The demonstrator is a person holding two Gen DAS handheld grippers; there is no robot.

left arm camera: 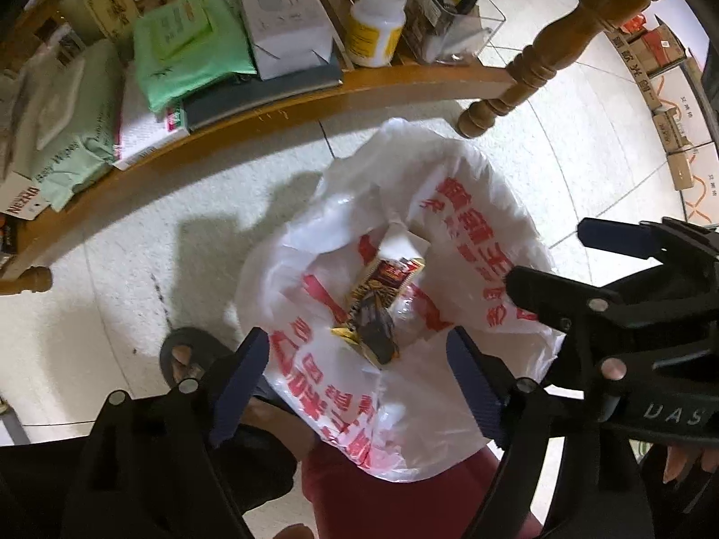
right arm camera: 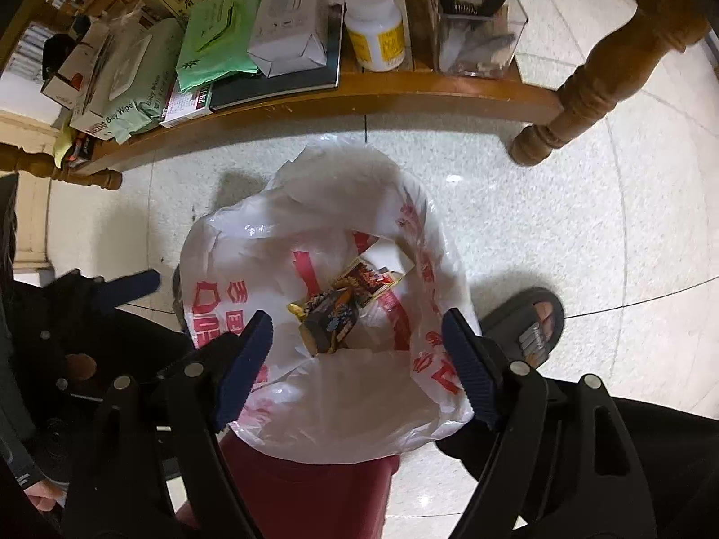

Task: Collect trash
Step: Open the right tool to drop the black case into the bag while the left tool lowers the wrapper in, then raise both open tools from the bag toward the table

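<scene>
Left wrist view shows the left tongs [left arm camera: 359, 377] spread wide and holding nothing, above the open mouth of a white plastic bag [left arm camera: 454, 206] printed with red characters too distorted to read. The right tongs [right arm camera: 357, 359] are likewise wide apart and empty over the same bag [right arm camera: 323, 408]. Inside lies a crumpled snack wrapper [left arm camera: 375, 310], dark with red and yellow print, its long axis running from the near side up toward the far right of the opening; its lettering is unreadable. The bag lines a dark red bin [right arm camera: 310, 494] on the pale tiled floor [right arm camera: 584, 206]. Beyond it, a low wooden shelf [right arm camera: 359, 99] carries a green "Baby Wipes" pack [right arm camera: 139, 85], a white box [right arm camera: 292, 22] and a white bottle with a yellow label [right arm camera: 375, 29].
</scene>
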